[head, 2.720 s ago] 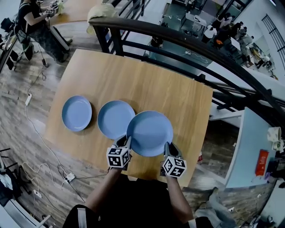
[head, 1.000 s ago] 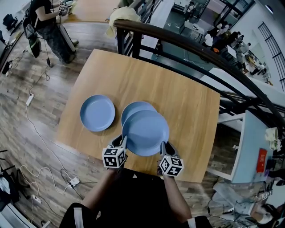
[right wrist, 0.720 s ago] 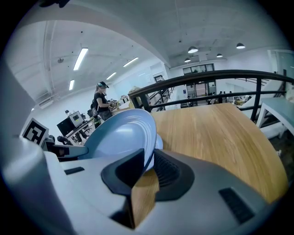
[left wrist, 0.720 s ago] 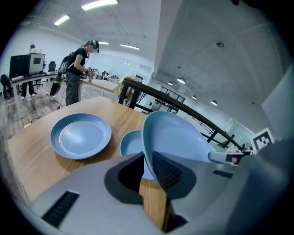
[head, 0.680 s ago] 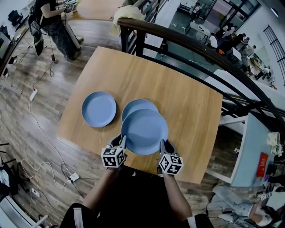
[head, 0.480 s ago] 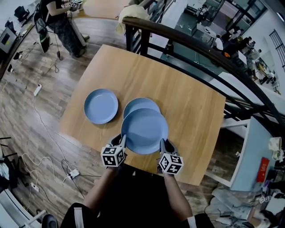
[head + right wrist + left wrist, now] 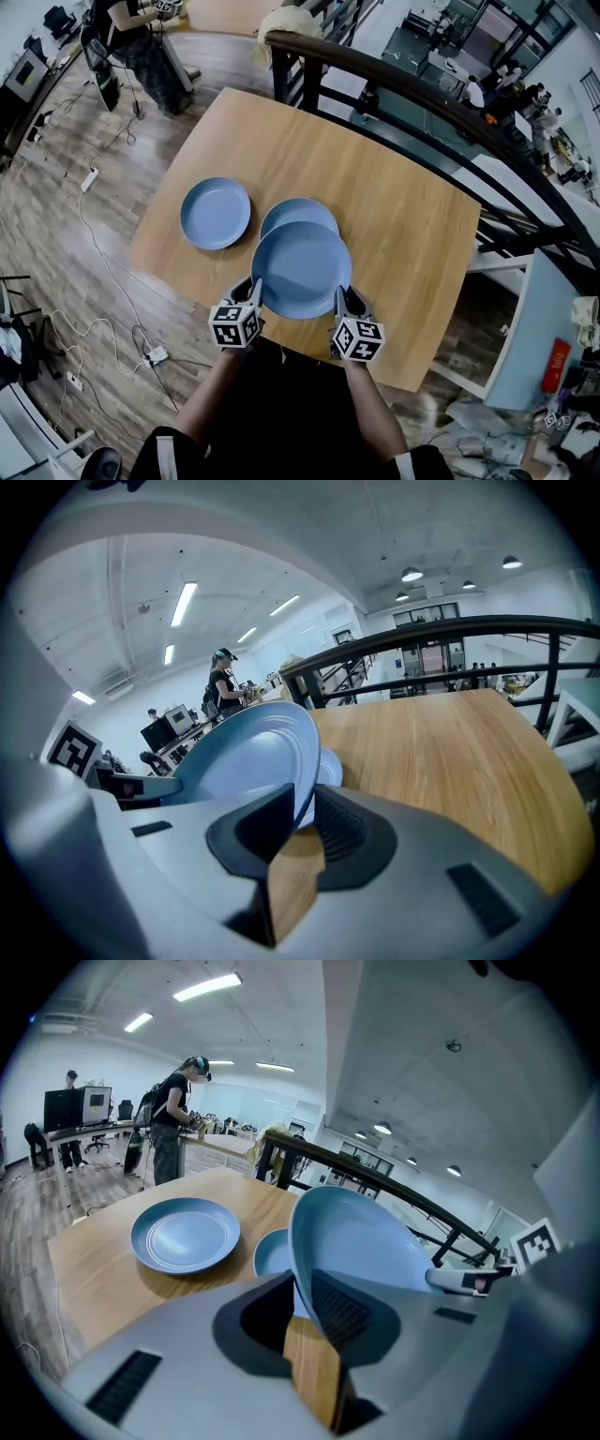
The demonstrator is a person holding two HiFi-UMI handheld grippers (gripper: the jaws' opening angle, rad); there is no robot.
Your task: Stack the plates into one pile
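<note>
A head-mounted camera looks steeply down on a light wooden table [image 7: 403,225], with the left gripper [image 7: 253,289] and right gripper [image 7: 340,298] near 6 o'clock. Each gripper view sits low, very close behind its own jaws, facing level across that table. All three share the round blue plate [image 7: 300,270], lying toward 3 o'clock in the left gripper view, 9 o'clock in the right.

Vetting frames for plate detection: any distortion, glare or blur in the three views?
Head view: fisheye bows the black metal railing; sharp, even light. Left gripper view: black circular vignette, held round blue plate crisp, no glare. Right gripper view: same vignette, ceiling strip lights bright.
</note>
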